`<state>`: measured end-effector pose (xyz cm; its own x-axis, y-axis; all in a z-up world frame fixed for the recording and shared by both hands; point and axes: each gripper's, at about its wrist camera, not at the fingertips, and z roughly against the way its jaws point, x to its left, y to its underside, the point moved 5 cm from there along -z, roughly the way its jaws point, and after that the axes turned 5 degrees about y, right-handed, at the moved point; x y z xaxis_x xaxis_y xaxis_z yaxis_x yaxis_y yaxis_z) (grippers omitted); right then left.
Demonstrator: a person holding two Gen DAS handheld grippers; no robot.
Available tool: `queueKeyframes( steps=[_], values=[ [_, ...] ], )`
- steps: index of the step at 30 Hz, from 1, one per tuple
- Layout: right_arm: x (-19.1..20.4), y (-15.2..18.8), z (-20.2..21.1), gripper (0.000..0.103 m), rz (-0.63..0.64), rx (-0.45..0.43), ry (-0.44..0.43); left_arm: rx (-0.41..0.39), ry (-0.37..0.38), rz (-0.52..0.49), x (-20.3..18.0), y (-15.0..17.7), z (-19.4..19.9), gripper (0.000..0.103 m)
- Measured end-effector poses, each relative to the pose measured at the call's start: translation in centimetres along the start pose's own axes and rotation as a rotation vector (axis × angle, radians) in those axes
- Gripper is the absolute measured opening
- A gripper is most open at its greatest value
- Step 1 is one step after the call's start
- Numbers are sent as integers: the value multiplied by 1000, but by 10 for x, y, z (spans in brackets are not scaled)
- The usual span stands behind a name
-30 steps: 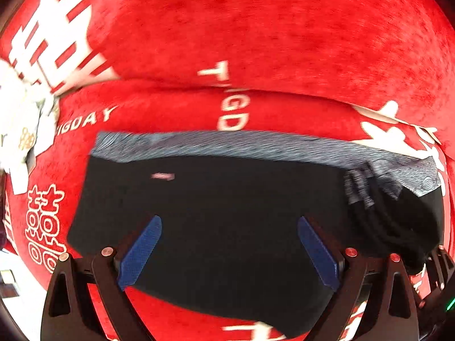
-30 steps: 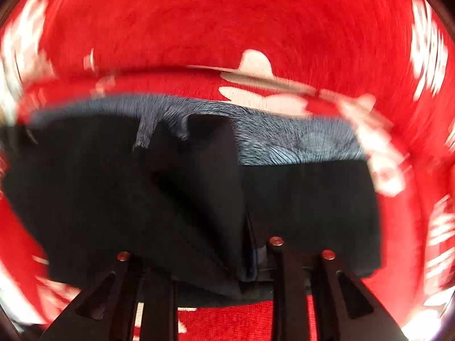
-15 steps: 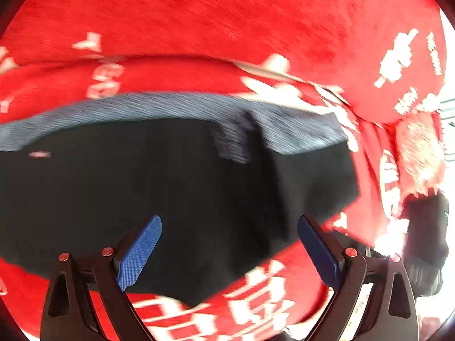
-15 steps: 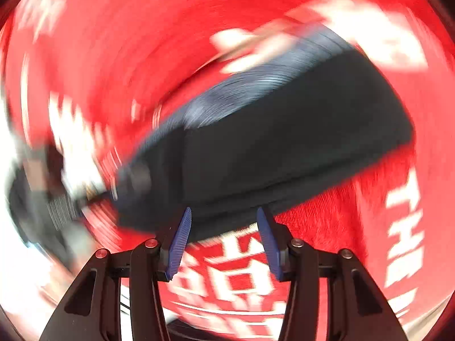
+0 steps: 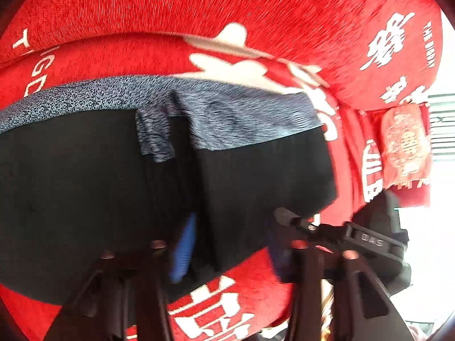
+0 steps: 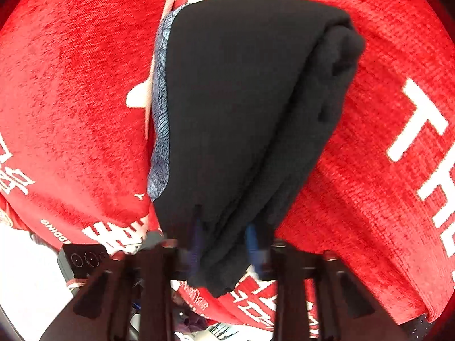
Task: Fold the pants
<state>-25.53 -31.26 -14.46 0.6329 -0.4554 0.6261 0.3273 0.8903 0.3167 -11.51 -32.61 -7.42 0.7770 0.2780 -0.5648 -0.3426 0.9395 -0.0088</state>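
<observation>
Red plush cover [image 5: 199, 8] with white lettering fills both views, spread over a cushioned seat and its backrest. Your black pants [image 5: 85, 193] lie folded on the seat, the speckled grey-blue waistband [image 5: 227, 105] running along the far edge just below the crease where seat meets back. In the left wrist view your left gripper [image 5: 230, 238] sits over the near right part of the pants; its jaws are closing, with a raised ridge of black fabric between them and one blue pad [image 5: 184, 244] showing against that fold. The frame is blurred there, so you cannot tell whether the pads press the cloth yet. Your right gripper [image 6: 224, 244] shows in its own view at the near corner of the folded stack [image 6: 250, 99], several layers thick along the right edge, waistband [image 6: 160, 113] on the left side. Its jaws are closing too, and the corner of the pants runs between the blue pads [image 6: 251, 241], which appear to pinch it. Off the right side of the seat, the left view catches the other gripper's black body [image 5: 369, 238] and a red printed bag [image 5: 403, 147].
</observation>
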Motion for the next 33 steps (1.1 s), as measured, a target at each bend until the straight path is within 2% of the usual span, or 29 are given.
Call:
queueKeyframes(
  steps=[2,5,7,9,10,11,13,14,16,17,19,20,22,24,26,28,30,31,33],
  values=[
    [5,2,5,13,18,-12,-6,-12,-27,-22,-1,1,4,32],
    [21,3,7,13,42,-23,-64,-60,-38,-56,0,5,24,32],
    [24,9,0,13,41,-11,-73,-65,-111,-66,12,9,26,32],
    [21,16,-19,13,34,10,-46,-40,-183,-41,28,13,20,33],
    [17,18,-27,13,36,8,-21,-29,-184,-23,35,15,17,36],
    [13,18,-32,13,43,-1,9,-28,-184,-1,41,18,15,50],
    [10,18,-35,13,48,-16,12,-55,-169,28,46,21,18,52],
    [14,20,-33,14,77,-5,21,-66,-169,28,46,21,21,52],
    [21,25,-29,22,155,40,61,-85,-194,16,44,22,26,60],
    [30,31,-27,25,224,94,83,-98,-205,9,42,22,29,63],
    [44,38,-17,27,294,137,50,-130,-230,-16,35,19,39,63],
    [59,40,-3,27,347,130,3,-147,-237,-26,32,15,42,63],
    [77,34,16,27,423,78,-9,-182,-235,-47,21,6,51,63],
    [93,10,33,27,488,-21,42,-198,-234,-74,9,-8,50,63],
    [96,-22,36,23,498,-70,121,-195,-265,-93,-1,-22,37,63],
    [102,-50,34,21,490,-107,152,-182,-318,-98,-1,-31,20,63],
    [107,-68,31,21,524,-153,205,-159,-376,-77,10,-34,2,63],
    [108,-77,26,21,554,-176,257,-138,-403,-57,19,-31,-5,63],
    [105,-90,7,20,601,-172,370,-105,-400,-2,37,-23,-15,63]
  ],
)
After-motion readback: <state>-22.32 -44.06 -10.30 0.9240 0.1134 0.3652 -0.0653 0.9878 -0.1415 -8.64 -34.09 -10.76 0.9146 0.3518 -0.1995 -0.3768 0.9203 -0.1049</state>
